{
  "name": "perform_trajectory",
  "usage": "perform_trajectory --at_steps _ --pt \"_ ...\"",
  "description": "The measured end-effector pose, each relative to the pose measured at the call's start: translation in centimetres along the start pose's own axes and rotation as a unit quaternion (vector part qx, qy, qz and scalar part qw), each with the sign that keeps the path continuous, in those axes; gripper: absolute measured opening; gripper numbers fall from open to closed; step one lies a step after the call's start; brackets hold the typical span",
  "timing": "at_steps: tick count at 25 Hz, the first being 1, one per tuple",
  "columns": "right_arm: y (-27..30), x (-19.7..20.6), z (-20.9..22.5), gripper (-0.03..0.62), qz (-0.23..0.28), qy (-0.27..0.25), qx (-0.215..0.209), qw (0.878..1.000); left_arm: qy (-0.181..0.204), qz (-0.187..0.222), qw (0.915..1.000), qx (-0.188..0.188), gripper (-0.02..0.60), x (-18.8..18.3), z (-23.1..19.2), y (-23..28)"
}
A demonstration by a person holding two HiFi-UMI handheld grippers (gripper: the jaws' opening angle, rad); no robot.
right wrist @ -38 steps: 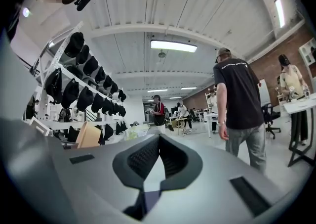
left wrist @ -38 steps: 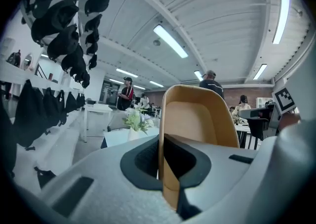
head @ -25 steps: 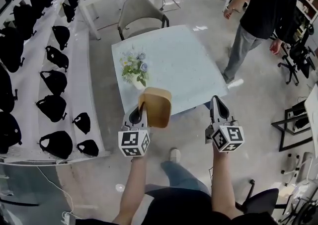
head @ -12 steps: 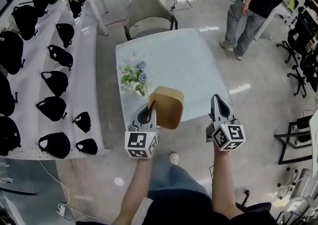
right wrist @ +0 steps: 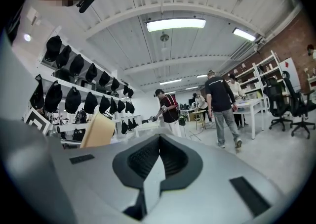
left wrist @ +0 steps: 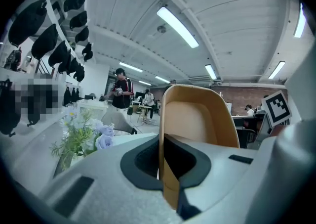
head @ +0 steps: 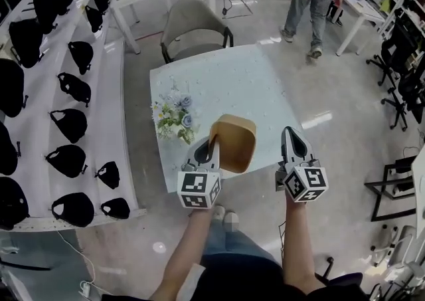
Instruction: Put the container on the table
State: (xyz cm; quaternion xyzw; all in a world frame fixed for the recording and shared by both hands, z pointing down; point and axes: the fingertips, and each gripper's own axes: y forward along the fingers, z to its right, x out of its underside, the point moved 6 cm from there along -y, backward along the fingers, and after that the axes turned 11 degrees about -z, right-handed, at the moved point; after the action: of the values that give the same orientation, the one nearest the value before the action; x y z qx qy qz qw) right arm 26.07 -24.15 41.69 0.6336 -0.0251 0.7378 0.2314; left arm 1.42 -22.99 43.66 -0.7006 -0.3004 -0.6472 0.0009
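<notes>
Legible text, brands, numbers: I can read none in any view.
Item 1: left cube (head: pixel 199 190), on the left gripper (head: pixel 211 149). Its faces carry black-and-white square code patterns, not letters or digits.
Item 2: right cube (head: pixel 305 183), on the right gripper (head: pixel 290 135). Same kind of pattern; one face also shows in the left gripper view.

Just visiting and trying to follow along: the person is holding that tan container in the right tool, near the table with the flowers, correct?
Not quite. The tan container is clamped by its wall in the left tool, as the left gripper view shows; the right tool is shut on nothing. It is indeed near the table with the flowers.
</notes>
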Motion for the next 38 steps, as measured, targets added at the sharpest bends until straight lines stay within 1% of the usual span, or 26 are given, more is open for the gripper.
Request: perform_trajectory --at_steps 7,12,16,20,23,27,32,34,38 --pt "4.0 -2.6 1.3 -0.002 0.005 -0.014 -0.008 1.000 -0.023 -0.013 0.9996 -0.008 0.009 -3.9 -0.6 6.3" --pt "8.2 -3.7 2.9 -0.001 0.000 -0.019 -0.013 1.000 -0.039 -0.036 0.9985 -0.008 0.008 -5.7 -1.6 12.0" --pt "12.9 -3.1 4.8 -0.002 -0.013 -0.011 -0.016 1.000 -0.058 -0.062 0.9963 -0.015 0.008 -5.0 -3.2 17.3" --pt "18.0 -0.5 6.9 -0.002 -0.047 0.001 -0.019 0.999 -0.080 -0.106 0.9911 -0.015 0.008 -2.7 -4.5 22.7" --pt "21.7 2.5 8.6 -0.002 -0.074 0.018 -0.020 0.997 -0.105 -0.152 0.9826 -0.020 0.008 0.1 -5.8 26.6" --pt "26.0 6.4 10.2 -0.002 -0.107 0.044 -0.025 0.993 -0.140 -0.216 0.9656 -0.036 0.008 4.3 -8.0 31.0" --pt "30.4 10.8 10.5 -0.002 -0.168 0.044 -0.039 0.984 -0.142 -0.282 0.9472 -0.057 0.008 8.2 -10.9 34.2" --pt "31.7 12.1 10.4 -0.002 -0.190 0.041 -0.043 0.980 -0.142 -0.305 0.9398 -0.058 0.009 9.3 -11.8 34.9" --pt "33.5 13.6 10.3 -0.002 -0.232 0.033 -0.041 0.971 -0.138 -0.341 0.9282 -0.054 0.009 10.5 -12.6 35.9"
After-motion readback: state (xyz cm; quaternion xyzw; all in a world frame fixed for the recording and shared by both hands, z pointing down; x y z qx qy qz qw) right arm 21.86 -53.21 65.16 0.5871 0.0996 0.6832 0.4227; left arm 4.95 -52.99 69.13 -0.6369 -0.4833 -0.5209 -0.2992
